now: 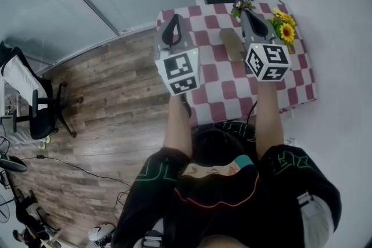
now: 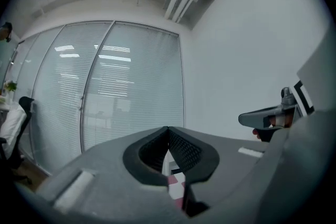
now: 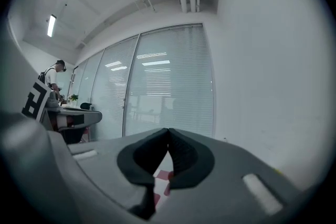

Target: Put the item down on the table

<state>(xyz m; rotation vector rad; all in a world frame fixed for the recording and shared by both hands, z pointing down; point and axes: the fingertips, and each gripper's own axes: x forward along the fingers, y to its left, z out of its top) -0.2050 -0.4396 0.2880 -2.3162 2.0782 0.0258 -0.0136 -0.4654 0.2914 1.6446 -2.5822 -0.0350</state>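
Tan and oblong, the item [image 1: 232, 45] lies on the checked table [image 1: 229, 93]. Your left gripper [image 2: 168, 130] and right gripper [image 3: 168, 131] hover above, jaws together and empty, so the put-down looks done.

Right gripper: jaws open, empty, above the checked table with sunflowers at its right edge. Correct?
Not open. The right gripper view shows the jaws of the right gripper closed together, empty. It is above the checked table, sunflowers at its right edge, as the head view shows.
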